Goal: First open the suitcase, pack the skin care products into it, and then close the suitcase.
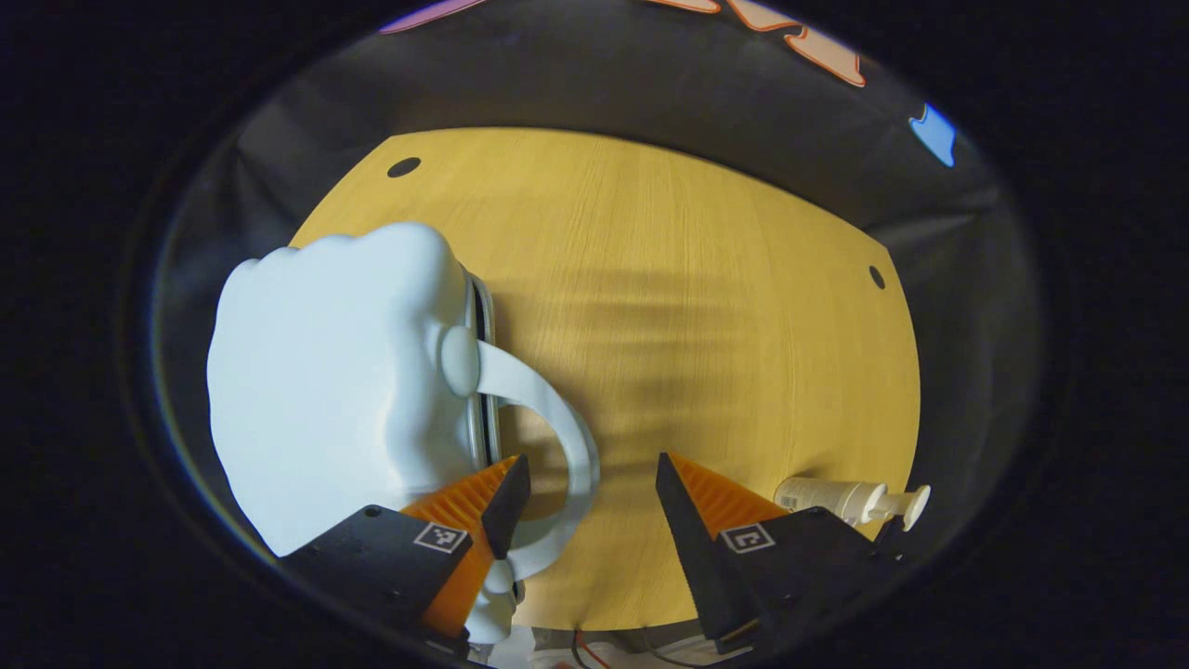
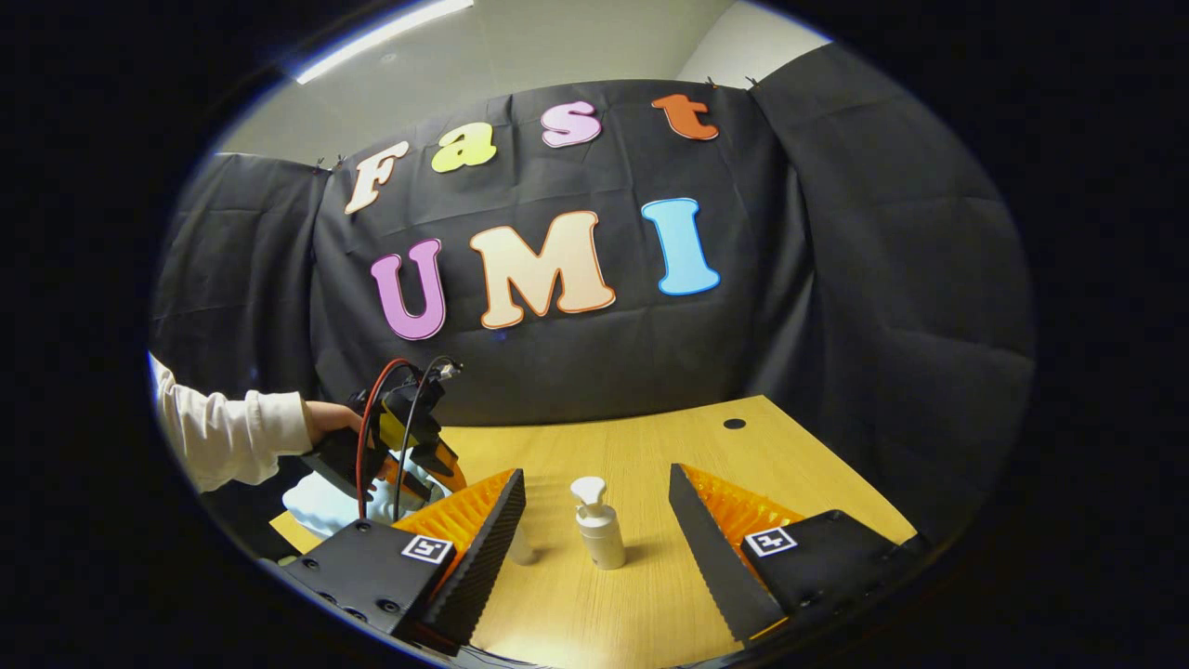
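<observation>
The left gripper (image 1: 593,488) carries two wedge-shaped ribbed fingers on black blocks, each block bearing a small square black-and-white coded marker. The right gripper (image 2: 596,506) is built alike, with small round screw holes along its block's edge. Beside the left gripper's body in the right gripper view, a red cable (image 2: 370,418) and a black cable (image 2: 415,395) arch, and just behind it is a cream long sleeve (image 2: 223,432).

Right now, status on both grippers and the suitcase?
Left gripper open over the suitcase, handle between its fingers, not clamped. Right gripper open, pump bottle upright ahead. Suitcase shut, nothing blocking.
</observation>
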